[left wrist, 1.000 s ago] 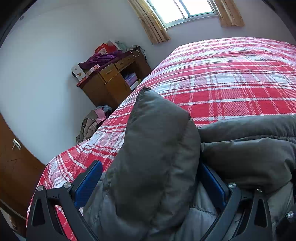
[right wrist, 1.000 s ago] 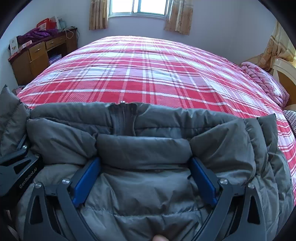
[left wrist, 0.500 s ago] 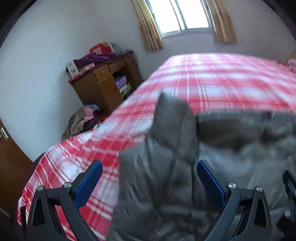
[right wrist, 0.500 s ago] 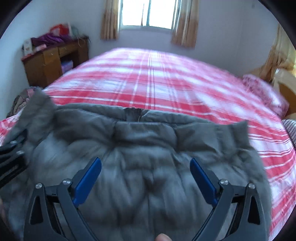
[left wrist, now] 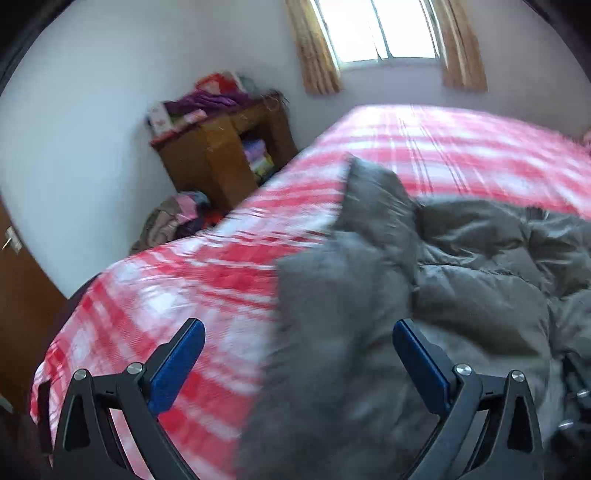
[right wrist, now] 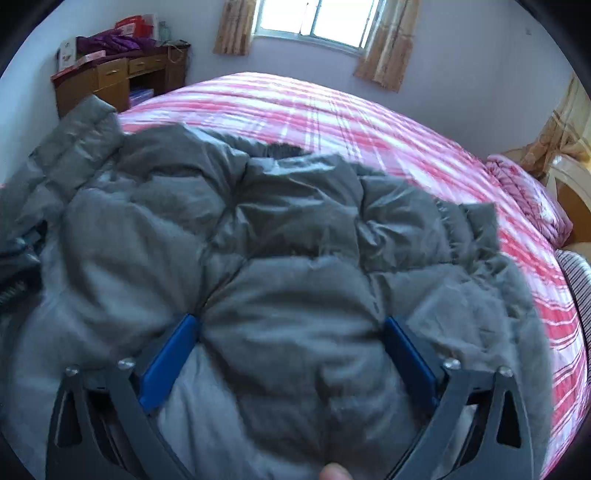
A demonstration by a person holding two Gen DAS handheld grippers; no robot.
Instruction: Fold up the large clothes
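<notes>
Both grippers were held wide: the left gripper gaped over the jacket's edge, gripping nothing, while the right gripper's jaws, lately narrowed, bracketed a puffy fold. Beyond, the jacket was spread on the plaid bed.

The puffer jacket is a dull grey all over, quilted into plump squares, with a darker grey strip at its collar. The bedspread under it is a red and white plaid (the stripes smear with motion blur). Both grippers have black frames and bright blue pads. The desk is mid brown wood, topped with a purple cloth and a red box. The curtains are tan with a faint pattern. The walls are pale lilac white.
</notes>
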